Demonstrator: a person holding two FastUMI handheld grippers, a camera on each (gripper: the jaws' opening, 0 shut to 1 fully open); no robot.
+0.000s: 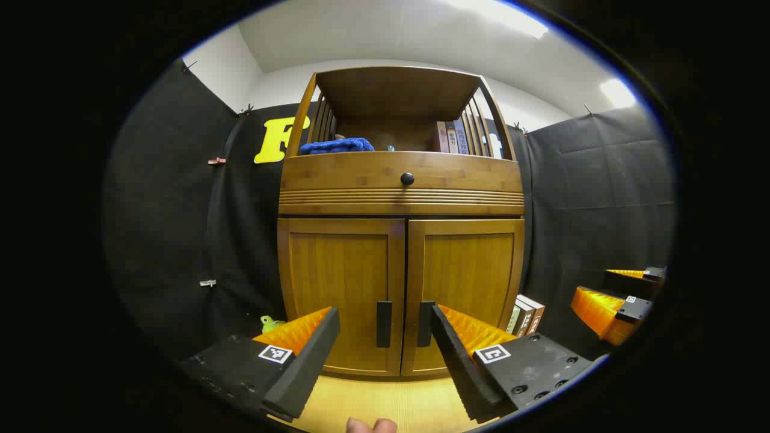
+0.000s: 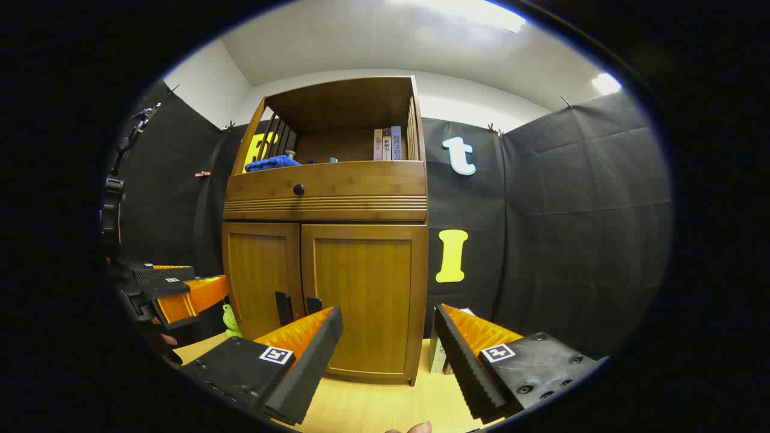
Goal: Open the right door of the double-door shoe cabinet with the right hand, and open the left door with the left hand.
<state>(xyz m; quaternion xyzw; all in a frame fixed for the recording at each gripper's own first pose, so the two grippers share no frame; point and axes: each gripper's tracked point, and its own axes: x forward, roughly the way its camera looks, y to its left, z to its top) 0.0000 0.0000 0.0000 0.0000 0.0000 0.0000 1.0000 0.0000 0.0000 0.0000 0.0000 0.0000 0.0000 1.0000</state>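
Observation:
A wooden shoe cabinet (image 1: 401, 198) stands ahead with both lower doors closed. Its left door (image 1: 340, 288) carries a dark vertical handle (image 1: 384, 324), and its right door (image 1: 466, 282) has one too (image 1: 425, 323). My left gripper (image 1: 385, 346) is open, facing the two handles from a short distance. In the right gripper view the cabinet (image 2: 328, 240) sits left of centre, its right door (image 2: 361, 294) and handle (image 2: 313, 305) just beyond the left finger. My right gripper (image 2: 388, 349) is open with nothing in it. The other gripper appears at the far right of the left gripper view (image 1: 613, 304) and at the far left of the right gripper view (image 2: 174, 297).
Above the doors is a drawer with a round knob (image 1: 407, 178), and an open shelf holding a blue cloth (image 1: 337, 145) and books (image 1: 454, 137). More books (image 1: 526, 316) lean at the cabinet's right foot, a green toy (image 1: 271, 323) at its left. Pale wooden floor (image 1: 385, 403) lies below.

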